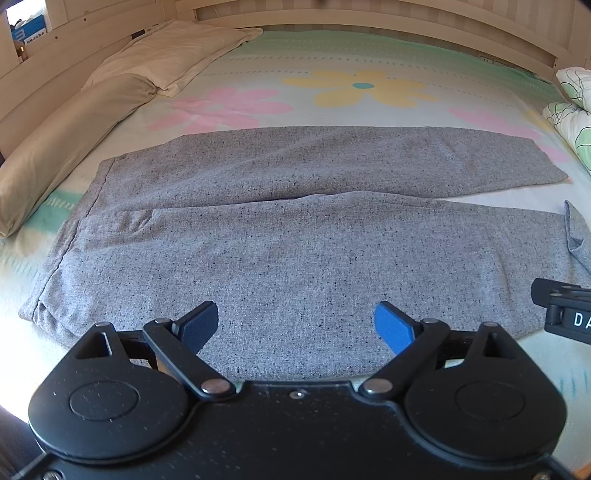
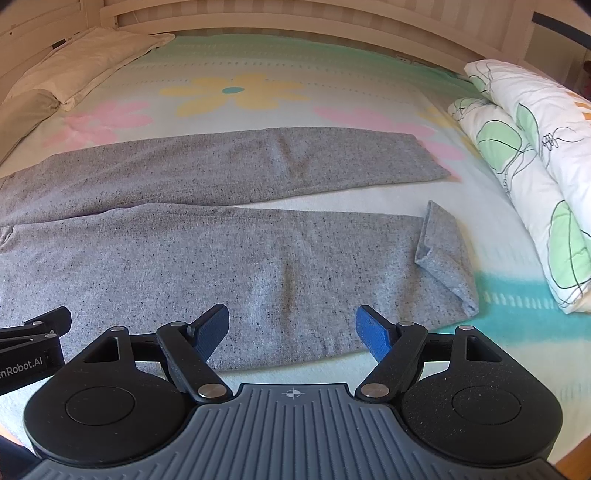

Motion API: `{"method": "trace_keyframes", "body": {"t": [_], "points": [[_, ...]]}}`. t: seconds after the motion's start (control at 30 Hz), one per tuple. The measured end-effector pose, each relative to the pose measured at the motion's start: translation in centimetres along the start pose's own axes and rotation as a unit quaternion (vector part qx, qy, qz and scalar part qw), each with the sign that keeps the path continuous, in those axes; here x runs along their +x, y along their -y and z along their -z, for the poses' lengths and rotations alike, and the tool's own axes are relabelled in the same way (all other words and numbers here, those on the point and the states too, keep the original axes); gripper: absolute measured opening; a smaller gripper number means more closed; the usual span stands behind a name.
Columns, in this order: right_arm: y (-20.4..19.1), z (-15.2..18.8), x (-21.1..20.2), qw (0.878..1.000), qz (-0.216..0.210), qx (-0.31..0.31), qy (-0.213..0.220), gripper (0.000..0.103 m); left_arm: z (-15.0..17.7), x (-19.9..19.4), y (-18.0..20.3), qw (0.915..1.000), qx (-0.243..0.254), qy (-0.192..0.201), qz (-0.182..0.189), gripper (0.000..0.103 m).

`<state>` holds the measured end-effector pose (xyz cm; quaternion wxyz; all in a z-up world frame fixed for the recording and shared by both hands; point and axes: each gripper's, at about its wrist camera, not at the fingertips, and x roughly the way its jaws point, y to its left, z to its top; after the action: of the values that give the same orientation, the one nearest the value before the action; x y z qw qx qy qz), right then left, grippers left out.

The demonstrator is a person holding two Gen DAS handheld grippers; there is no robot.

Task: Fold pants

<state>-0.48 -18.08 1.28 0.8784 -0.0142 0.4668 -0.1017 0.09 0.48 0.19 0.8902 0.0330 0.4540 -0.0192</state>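
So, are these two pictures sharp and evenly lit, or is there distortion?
Left wrist view: strong fisheye bending of the headboard; the window is overexposed; the grey pants are sharp. Right wrist view: the same bending; soft daylight, the floral duvet bright, no glare.

Bed sheet (image 1: 332, 66): pale, with mint-green bands and large yellow and pink flower prints.
Pillows: a cream pillow (image 1: 166, 51) lies at the far left by the headboard; a tan pillow (image 1: 62, 147) lies nearer, its end touching the cream one.
Duvet (image 2: 535, 155): white with green leaf shapes, rolled along the bed's right edge.
Bed frame (image 2: 295, 18): pale slatted wood behind the mattress.
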Motion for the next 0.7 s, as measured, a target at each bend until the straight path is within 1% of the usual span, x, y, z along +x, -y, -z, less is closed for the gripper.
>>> {"method": "trace_keyframes", "body": {"t": [0.7], "points": [[-0.24,0.07,0.17,1.0,0.003,-0.007,-0.002,0.075,0.21,0.0,-0.36,1.0,-0.002,0.0,0.0,0.092]]}}
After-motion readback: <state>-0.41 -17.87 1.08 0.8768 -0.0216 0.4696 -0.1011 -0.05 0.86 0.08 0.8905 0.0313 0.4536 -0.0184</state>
